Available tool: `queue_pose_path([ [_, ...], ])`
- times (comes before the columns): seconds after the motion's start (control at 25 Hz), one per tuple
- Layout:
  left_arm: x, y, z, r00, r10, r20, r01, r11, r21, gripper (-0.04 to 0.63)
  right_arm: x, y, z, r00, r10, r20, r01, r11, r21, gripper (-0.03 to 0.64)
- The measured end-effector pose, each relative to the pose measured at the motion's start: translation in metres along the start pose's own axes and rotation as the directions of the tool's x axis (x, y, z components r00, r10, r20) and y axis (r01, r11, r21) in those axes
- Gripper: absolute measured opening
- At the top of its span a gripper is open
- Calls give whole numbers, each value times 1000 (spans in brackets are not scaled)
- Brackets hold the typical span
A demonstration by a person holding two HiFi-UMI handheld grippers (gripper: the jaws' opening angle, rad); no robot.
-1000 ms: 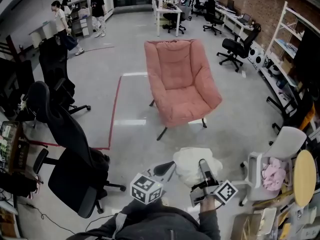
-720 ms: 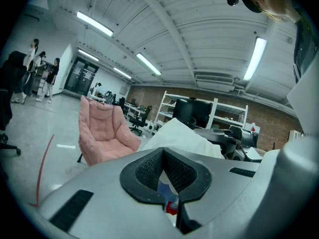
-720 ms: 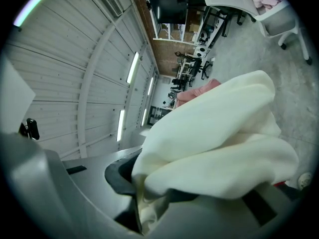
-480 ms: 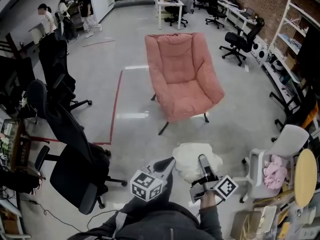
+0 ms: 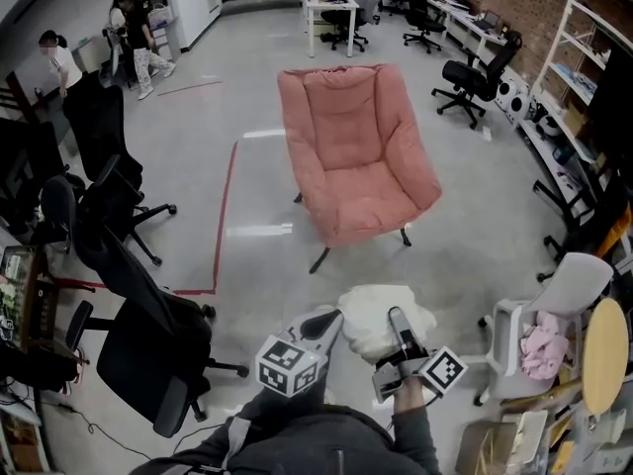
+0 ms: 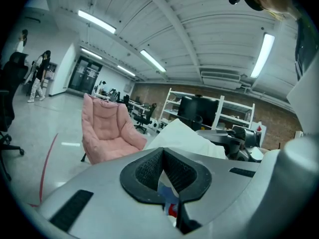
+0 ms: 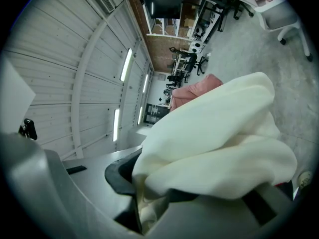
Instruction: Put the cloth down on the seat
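- Ahead, pink armchair (image 5: 356, 156) well apart from both grippers, seat bare and not yet reached; risk of dropping short of it if released too early, or of landing on the backrest if thrown.
- Black office chair (image 5: 138, 305) near on the left; could catch an elbow on a wide swing.
- White cloth (image 5: 384, 315) bunched and carried low in front of the body, draped over the right gripper (image 5: 398, 323); loose folds likely to hang up on the jaws at release.
- Right jaws clamped on a fold of it; might slip free in transit.
- Left gripper (image 5: 332, 323) just beside the cloth, jaws drawn together, nothing visible between them.
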State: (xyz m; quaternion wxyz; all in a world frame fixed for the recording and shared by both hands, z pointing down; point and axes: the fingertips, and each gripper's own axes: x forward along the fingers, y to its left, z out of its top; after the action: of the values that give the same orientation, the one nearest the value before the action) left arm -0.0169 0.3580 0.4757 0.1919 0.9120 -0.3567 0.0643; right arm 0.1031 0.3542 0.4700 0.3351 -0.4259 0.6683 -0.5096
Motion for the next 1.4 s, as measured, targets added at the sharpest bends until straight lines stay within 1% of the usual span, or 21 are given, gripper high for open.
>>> queue_pose_path([
  [0.2,31,15,12,1000,-8,-8,8,1000,0,5,26,-6,24,1000,-9,7,9,1000,3,100],
  [0.48,72,52,42,1000,-6,-15,6,1000,2,5,76,-10,53,1000,-13,4,13,1000,12,100],
  [0.6,89,69,54,1000,-5,-21,5,1000,-6,5,101,-15,65,1000,-27,3,27,999,20,100],
  [0.8,110,105,71,1000,11,-28,-11,1000,-15,5,145,-24,76,999,-43,-9,43,998,35,100],
  [1.0,130,139,92,1000,17,-25,-17,1000,-12,5,188,-24,83,999,-33,-15,33,998,54,100],
  [1.2,154,163,110,1000,11,-14,-11,1000,-6,5,220,-27,99,999,-32,-9,32,998,53,100],
  [1.4,172,190,131,1000,4,6,-4,1000,0,5,253,-30,111,999,-49,-7,49,998,37,100],
])
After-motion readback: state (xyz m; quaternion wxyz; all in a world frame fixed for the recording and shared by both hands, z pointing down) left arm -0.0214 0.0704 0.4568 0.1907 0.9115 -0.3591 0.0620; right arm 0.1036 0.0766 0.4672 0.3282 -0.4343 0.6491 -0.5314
